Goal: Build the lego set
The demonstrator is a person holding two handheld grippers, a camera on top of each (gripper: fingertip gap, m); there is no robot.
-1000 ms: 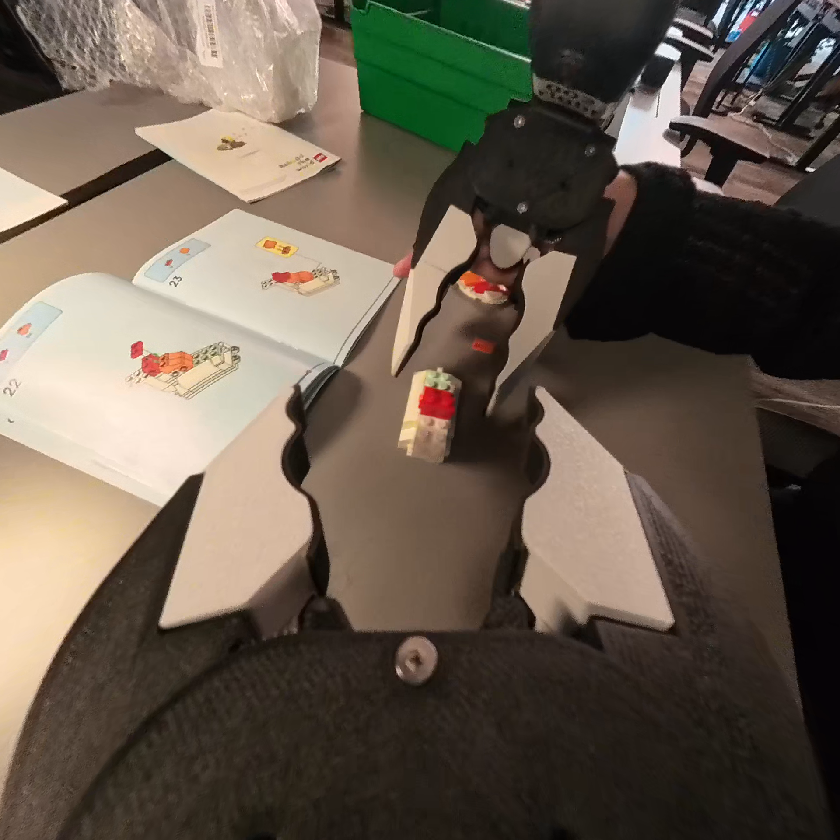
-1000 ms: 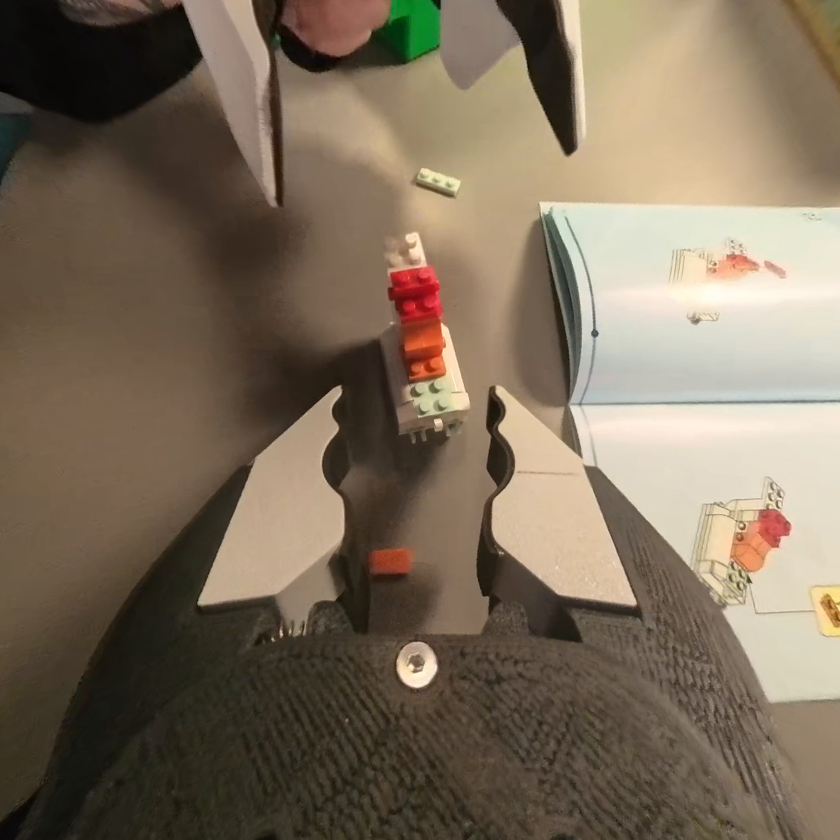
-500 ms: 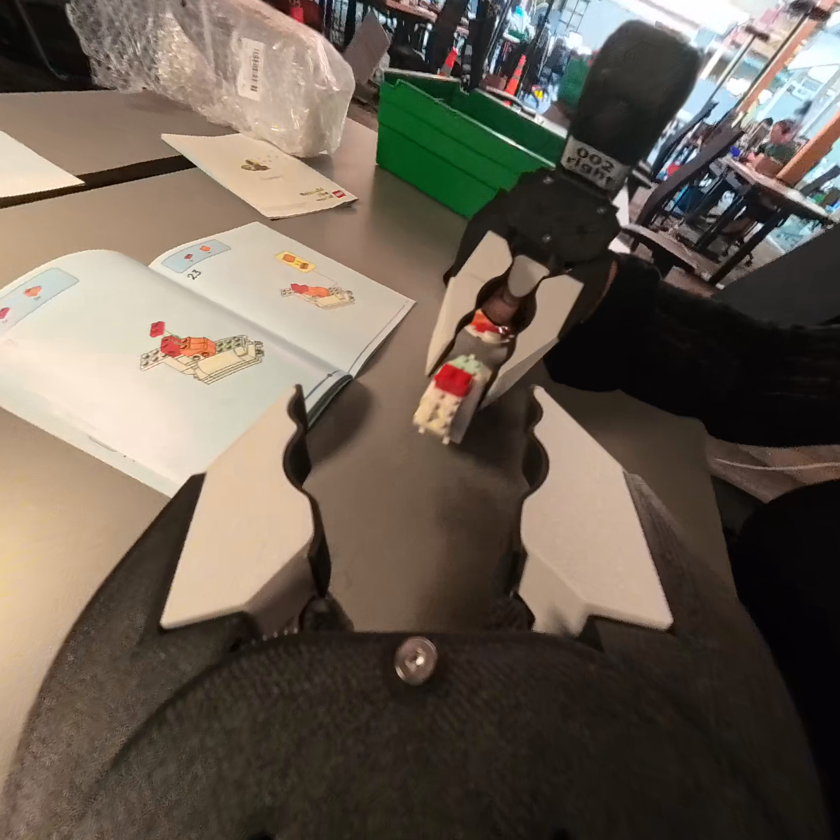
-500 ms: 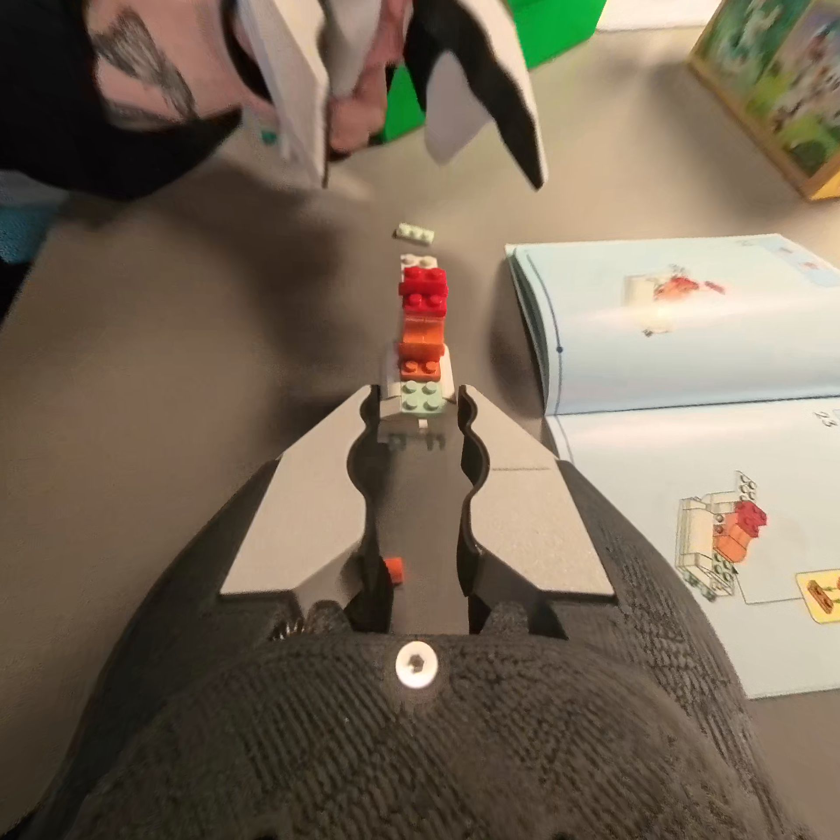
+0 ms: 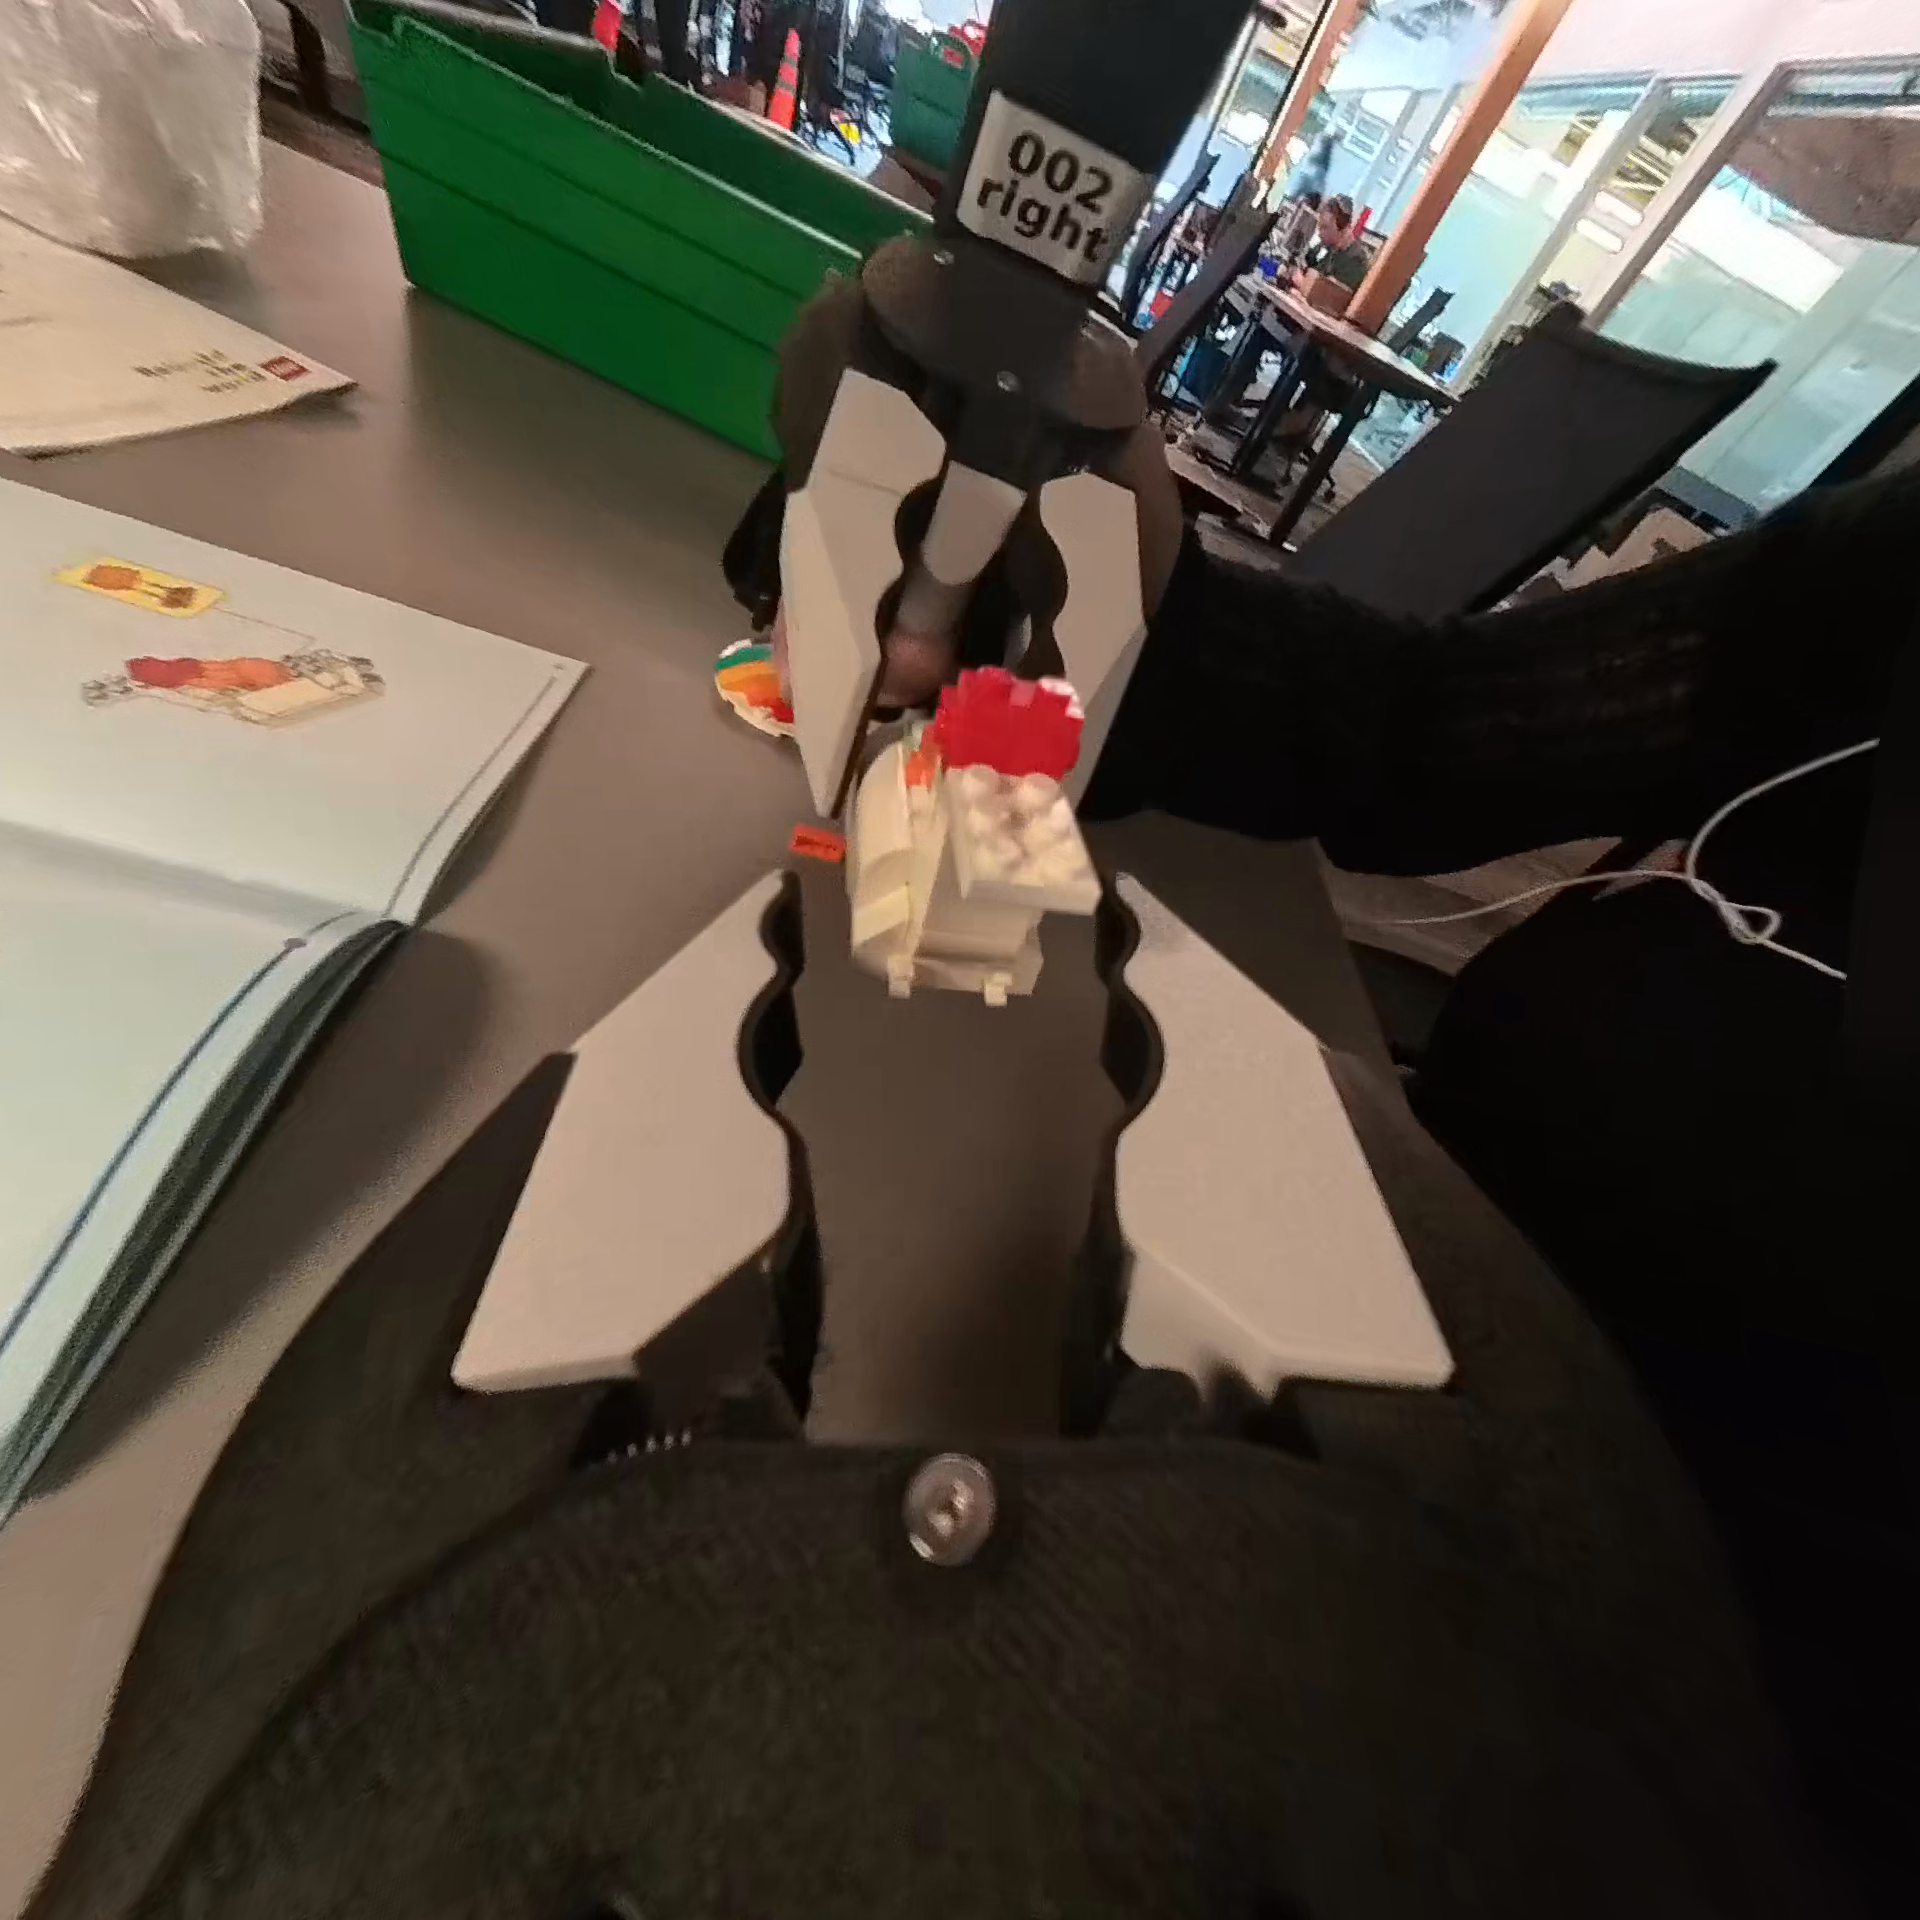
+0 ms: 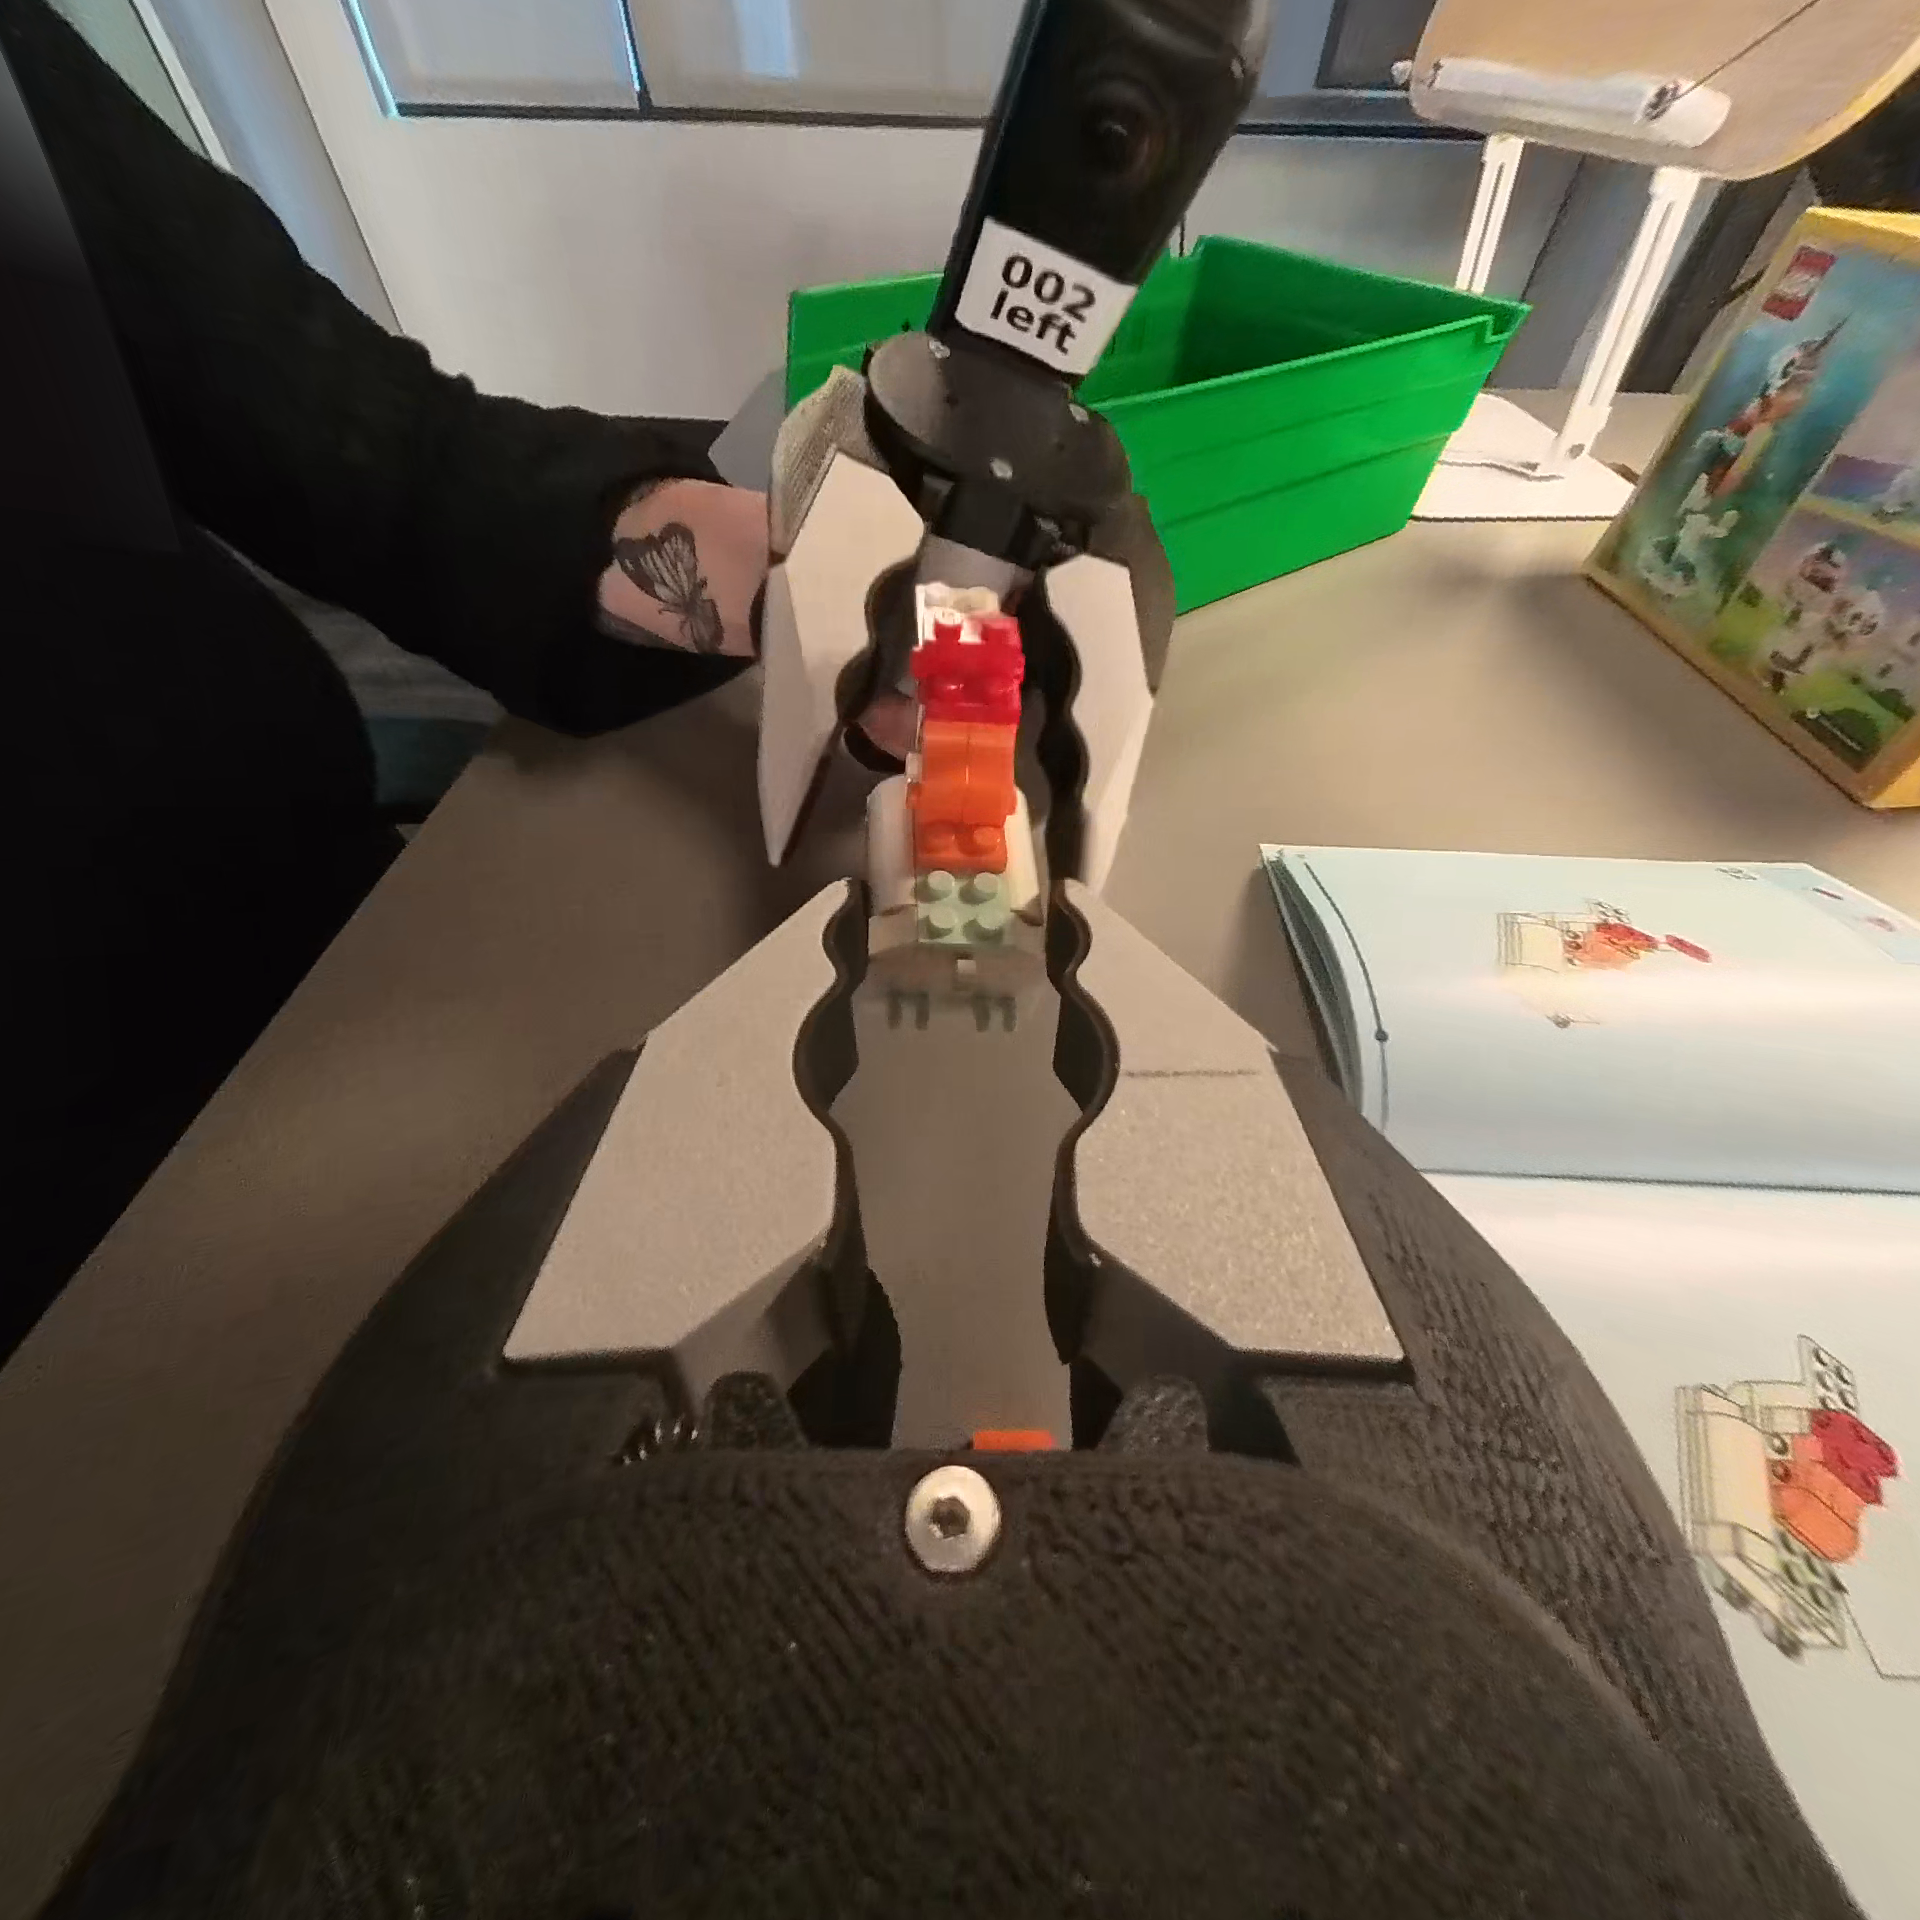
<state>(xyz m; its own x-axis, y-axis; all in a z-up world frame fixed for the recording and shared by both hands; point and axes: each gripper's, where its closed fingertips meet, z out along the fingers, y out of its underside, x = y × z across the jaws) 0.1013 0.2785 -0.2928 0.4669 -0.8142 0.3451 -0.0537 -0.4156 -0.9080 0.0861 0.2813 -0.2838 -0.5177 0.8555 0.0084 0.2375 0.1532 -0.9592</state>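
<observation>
The lego model (image 6: pixel 961 821) is a white body with red, orange and pale green bricks on top. My right gripper (image 6: pixel 956 914) is shut on its pale green end and holds it above the grey table (image 6: pixel 416 1039). In the left wrist view the model (image 5: pixel 966 873) hangs just beyond my left gripper (image 5: pixel 951 899), which is open and empty. In the right wrist view the left gripper's fingers (image 6: pixel 800 707) flank the model's red end without closing on it. A small orange piece (image 5: pixel 816 842) lies on the table under the model.
An open instruction booklet (image 5: pixel 208 831) lies beside the grippers. Green bins (image 6: pixel 1299 416) stand at the back. A lego box (image 6: pixel 1787 520) stands at the back right. A second booklet (image 5: pixel 156 353) and a round colourful piece (image 5: pixel 753 686) lie on the table. My left and right fingertips are right by each other.
My right gripper closed on the model's green end and lifted it off the table. The two grippers came closer, so the model's red end now sits between the left gripper's open fingers.
</observation>
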